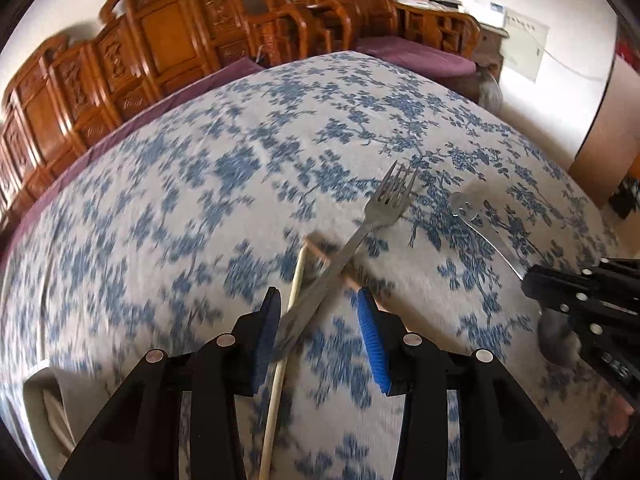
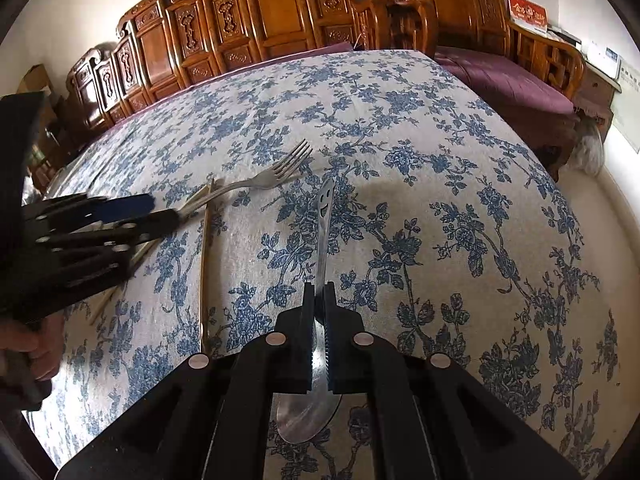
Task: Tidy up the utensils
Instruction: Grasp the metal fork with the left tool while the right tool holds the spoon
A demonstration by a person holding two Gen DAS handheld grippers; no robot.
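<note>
Fork and spoon at the tongs

Left tongs (image 1: 320,328) open astride the fork (image 1: 360,232) handle; right tongs (image 2: 319,292) clamp the spoon (image 2: 320,248). Flowered worktop (image 2: 440,160) lies bare toward its far edge.

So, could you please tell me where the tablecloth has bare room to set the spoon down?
Free: the tablecloth right of the spoon, and the far stretch toward the wooden chairs. Crowded: left of the spoon, where the fork, chopsticks and left gripper meet.

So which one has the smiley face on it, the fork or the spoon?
The spoon, clamped in the right gripper. Its handle end has a cut-out smiley. The fork beside it has prongs and no face.
</note>
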